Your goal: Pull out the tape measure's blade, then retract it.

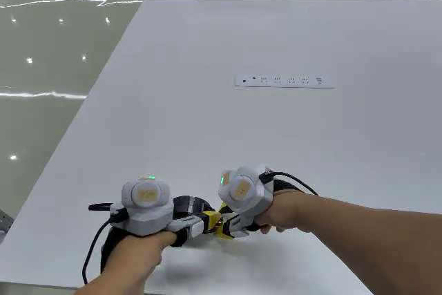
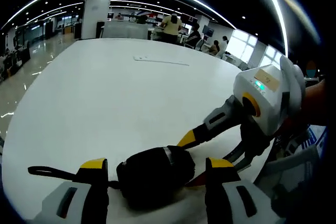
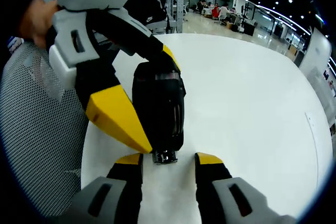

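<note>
A black tape measure (image 1: 190, 206) lies near the front edge of the white table (image 1: 276, 143). My left gripper (image 1: 206, 222) comes in from the left and is shut on its case (image 2: 155, 176), one yellow-tipped jaw on each side. In the right gripper view the case (image 3: 159, 106) sits between those jaws, with the metal blade hook (image 3: 164, 156) pointing at me. My right gripper (image 3: 168, 160) is open, its fingertips on either side of the hook without touching it. The right gripper (image 2: 210, 148) also shows open from the left gripper view. No blade is drawn out.
A white power strip (image 1: 283, 81) lies flat at mid-table. The table's left edge (image 1: 90, 94) drops to a glossy floor. A black wrist strap (image 2: 47, 171) trails from the case. A mesh chair back (image 3: 37, 129) stands close by the table. People sit far behind.
</note>
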{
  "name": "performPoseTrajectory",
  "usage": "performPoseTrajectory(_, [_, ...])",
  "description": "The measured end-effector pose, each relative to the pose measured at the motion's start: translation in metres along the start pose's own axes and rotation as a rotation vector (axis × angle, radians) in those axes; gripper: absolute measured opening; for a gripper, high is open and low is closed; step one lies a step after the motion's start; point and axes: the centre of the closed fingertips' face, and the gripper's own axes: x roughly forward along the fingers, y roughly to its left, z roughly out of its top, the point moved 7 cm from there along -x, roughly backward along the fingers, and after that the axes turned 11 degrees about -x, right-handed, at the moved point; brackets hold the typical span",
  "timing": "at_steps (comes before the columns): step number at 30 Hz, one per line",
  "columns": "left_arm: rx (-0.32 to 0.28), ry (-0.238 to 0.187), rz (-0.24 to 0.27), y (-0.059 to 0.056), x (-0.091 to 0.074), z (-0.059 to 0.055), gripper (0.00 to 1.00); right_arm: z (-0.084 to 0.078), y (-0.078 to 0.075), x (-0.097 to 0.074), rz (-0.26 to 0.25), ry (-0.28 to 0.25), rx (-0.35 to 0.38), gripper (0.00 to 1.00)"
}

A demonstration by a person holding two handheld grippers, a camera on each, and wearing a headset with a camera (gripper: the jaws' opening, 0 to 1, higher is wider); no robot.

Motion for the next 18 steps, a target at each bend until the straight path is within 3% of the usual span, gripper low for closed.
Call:
performPoseTrajectory(1, [0.003,-0.02,-0.018,0.001,-0.002,0.004,0.78,0.0,0.0,-0.002,-0.005,-0.004,0.001,0.42])
performPoseTrajectory(2, [0.002,-0.08,-0.066,0.001,-0.004,0.013,0.87,-0.002,0.001,-0.006,-0.007,-0.007,0.008,0.44])
performPoseTrajectory(3, [-0.014,-0.094,-0.078,0.004,-0.007,0.016,0.96,-0.002,0.001,-0.01,-0.014,-0.012,0.011,0.46])
performPoseTrajectory(4, [-0.016,-0.066,-0.066,0.009,-0.011,0.015,0.98,-0.002,0.001,-0.014,-0.032,-0.023,0.017,0.48])
performPoseTrajectory(6, [-0.017,-0.101,-0.105,0.014,-0.015,0.025,1.0,-0.003,-0.001,-0.025,-0.063,-0.052,0.063,0.55])
performPoseTrajectory(10, [0.061,-0.114,-0.136,0.022,-0.029,0.03,1.0,-0.013,0.0,-0.049,-0.107,-0.082,0.111,0.62])
performPoseTrajectory(11, [0.089,-0.129,-0.136,0.023,-0.032,0.032,1.0,-0.016,0.002,-0.055,-0.116,-0.088,0.129,0.63])
performPoseTrajectory(12, [0.14,-0.166,-0.165,0.021,-0.037,0.035,1.0,-0.021,0.005,-0.063,-0.129,-0.094,0.157,0.64])
performPoseTrajectory(13, [0.15,-0.187,-0.199,0.018,-0.04,0.036,1.0,-0.025,0.006,-0.068,-0.138,-0.096,0.164,0.65])
performPoseTrajectory(14, [0.132,-0.19,-0.211,0.018,-0.042,0.036,1.0,-0.028,0.007,-0.072,-0.147,-0.097,0.165,0.67])
performPoseTrajectory(15, [0.114,-0.134,-0.215,0.021,-0.043,0.03,1.0,-0.034,0.009,-0.08,-0.17,-0.094,0.167,0.68])
performPoseTrajectory(18, [0.138,-0.126,-0.169,0.031,-0.044,0.025,1.0,-0.047,0.013,-0.098,-0.232,-0.12,0.197,0.72])
